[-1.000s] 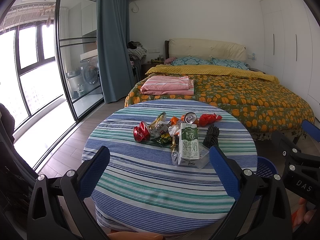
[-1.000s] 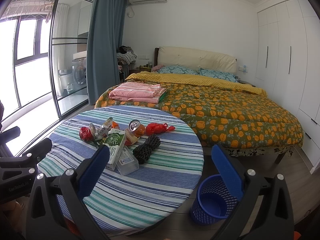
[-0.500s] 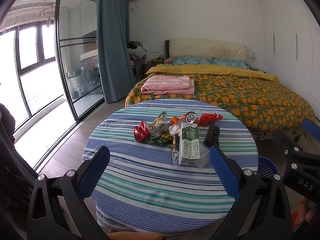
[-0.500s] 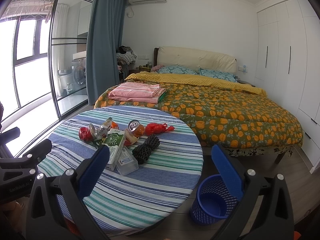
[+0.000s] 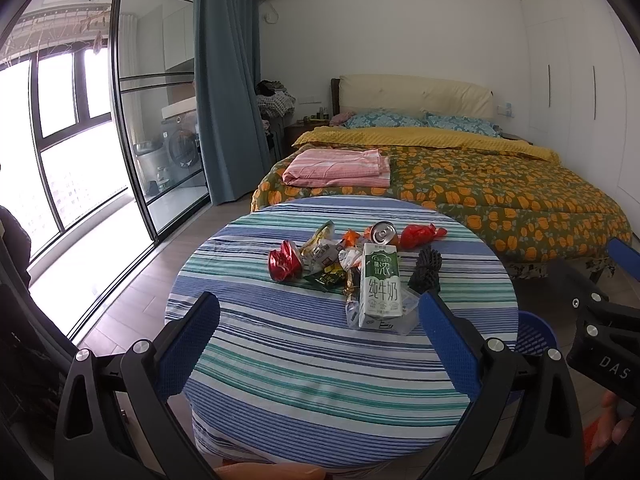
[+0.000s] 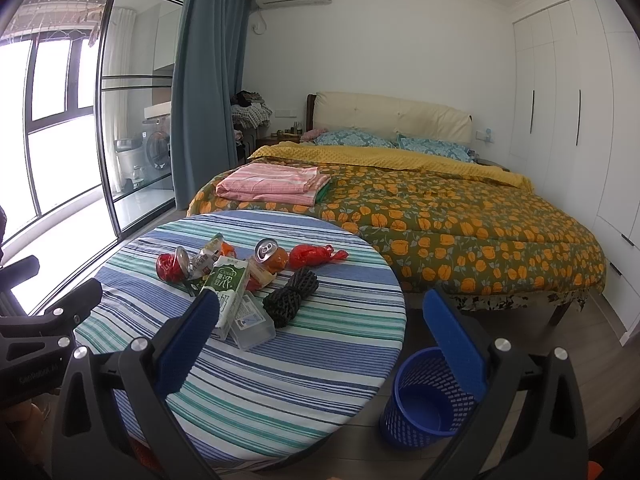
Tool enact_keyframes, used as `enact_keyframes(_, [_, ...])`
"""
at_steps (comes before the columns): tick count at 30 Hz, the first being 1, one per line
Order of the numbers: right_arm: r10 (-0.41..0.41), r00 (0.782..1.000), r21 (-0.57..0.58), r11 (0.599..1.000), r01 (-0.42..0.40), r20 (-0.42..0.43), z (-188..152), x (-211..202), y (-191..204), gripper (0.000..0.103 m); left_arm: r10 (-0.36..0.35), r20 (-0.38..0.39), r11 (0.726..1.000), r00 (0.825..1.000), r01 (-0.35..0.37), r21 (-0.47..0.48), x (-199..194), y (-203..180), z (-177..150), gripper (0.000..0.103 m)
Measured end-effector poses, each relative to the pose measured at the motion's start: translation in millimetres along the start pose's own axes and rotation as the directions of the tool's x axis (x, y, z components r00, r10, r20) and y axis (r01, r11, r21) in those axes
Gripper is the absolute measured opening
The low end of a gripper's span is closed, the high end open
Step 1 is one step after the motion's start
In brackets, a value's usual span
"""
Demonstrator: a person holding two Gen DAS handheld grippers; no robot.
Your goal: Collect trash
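Observation:
Trash lies in a pile on the round striped table (image 5: 304, 364): a green-and-white milk carton (image 5: 379, 290), a crushed red can (image 5: 284, 266), an orange can (image 5: 383, 233), a red plastic bag (image 5: 420, 235), a black foam net (image 5: 427, 270), a clear plastic box (image 6: 252, 322) and wrappers (image 5: 324, 246). A blue mesh bin (image 6: 426, 398) stands on the floor right of the table. My left gripper (image 5: 320, 344) is open and empty over the table's near edge. My right gripper (image 6: 320, 338) is open and empty, above the table's right edge and the bin.
A bed (image 6: 440, 216) with an orange-flowered quilt and folded pink cloth (image 6: 272, 184) stands just behind the table. Glass sliding doors (image 5: 132, 128) and a blue curtain (image 5: 228, 80) are on the left. White wardrobes (image 6: 580, 112) line the right wall.

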State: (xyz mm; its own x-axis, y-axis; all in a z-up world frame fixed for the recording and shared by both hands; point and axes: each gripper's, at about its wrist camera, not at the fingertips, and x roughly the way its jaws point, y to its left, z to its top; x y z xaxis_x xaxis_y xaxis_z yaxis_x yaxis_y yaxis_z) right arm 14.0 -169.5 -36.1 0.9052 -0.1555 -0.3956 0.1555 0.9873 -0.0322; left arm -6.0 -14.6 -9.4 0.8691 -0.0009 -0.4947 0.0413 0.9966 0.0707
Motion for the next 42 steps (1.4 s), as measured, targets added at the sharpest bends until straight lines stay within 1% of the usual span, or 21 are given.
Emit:
enact_keyframes(14, [-0.002, 1.000, 0.002, 1.000, 0.002, -0.002, -3.0, 0.3, -3.6, 0.099, -0.004, 0.000, 1.000, 1.000, 0.004, -0.008, 0.2, -0.6, -1.2, 0.098])
enact_keyframes(20, [-0.007, 1.000, 0.009, 1.000, 0.007, -0.012, -12.9, 3.4, -9.7, 0.099, -0.018, 0.022, 1.000, 1.000, 0.018, -0.014, -0.2, 2.6, -8.0, 0.098])
enact_keyframes(21, [-0.008, 1.000, 0.009, 1.000, 0.008, -0.015, -12.8, 6.6, -8.8, 0.099, -0.029, 0.022, 1.000, 0.999, 0.029, -0.010, -0.1, 3.1, -10.2, 0.098])
enact_keyframes(22, [-0.009, 1.000, 0.010, 1.000, 0.009, -0.017, -14.0, 7.1, -9.6, 0.099, -0.034, 0.018, 0.999, 0.999, 0.035, -0.008, 7.1, 3.8, -9.1, 0.098])
enact_keyframes(26, [-0.017, 0.999, 0.016, 1.000, 0.017, -0.031, -14.3, 14.6, -12.0, 0.098, -0.029, -0.015, 0.999, 0.999, 0.030, 0.037, 25.4, -0.2, -13.8, 0.098])
enact_keyframes(27, [-0.021, 0.999, 0.019, 1.000, 0.021, -0.036, -15.4, 16.7, -13.2, 0.099, -0.014, -0.059, 0.998, 0.998, 0.018, 0.067, 36.8, 0.5, -19.7, 0.098])
enact_keyframes(29, [-0.030, 0.999, 0.025, 0.999, 0.031, -0.046, -16.5, 21.3, -16.0, 0.098, -0.024, -0.121, 0.997, 0.992, 0.033, 0.074, 55.0, 2.0, -26.7, 0.098])
enact_keyframes(31, [-0.035, 0.998, 0.032, 0.999, 0.037, -0.056, -18.8, 25.5, -19.3, 0.098, -0.019, -0.129, 0.998, 0.991, 0.026, 0.057, 65.9, 2.2, -27.0, 0.098])
enact_keyframes(33, [-0.040, 0.997, 0.036, 0.998, 0.043, -0.066, -21.1, 29.3, -22.6, 0.098, -0.008, -0.135, 0.998, 0.991, 0.016, 0.059, 78.2, -0.8, -21.9, 0.098])
enact_keyframes(35, [-0.044, 0.996, 0.040, 0.998, 0.047, -0.073, -22.5, 31.8, -24.7, 0.098, -0.052, -0.163, 0.996, 0.985, 0.063, 0.061, 92.3, -4.4, -15.2, 0.098])
enact_keyframes(37, [-0.047, 0.996, 0.045, 0.998, 0.051, -0.079, -23.8, 34.7, -27.0, 0.098, -0.101, -0.202, 0.990, 0.974, 0.119, 0.076, 112.7, -12.2, -6.0, 0.098])
enact_keyframes(40, [-0.048, 0.995, 0.049, 0.997, 0.052, -0.090, -26.2, 38.9, -29.2, 0.098, -0.119, -0.246, 0.979, 0.962, 0.155, 0.131, 142.5, -29.0, -0.3, 0.098])
enact_keyframes(42, [-0.048, 0.994, 0.050, 0.997, 0.053, -0.098, -28.4, 41.9, -30.6, 0.098, -0.126, -0.283, 0.971, 0.951, 0.177, 0.160, 162.4, -39.4, 0.9, 0.098])
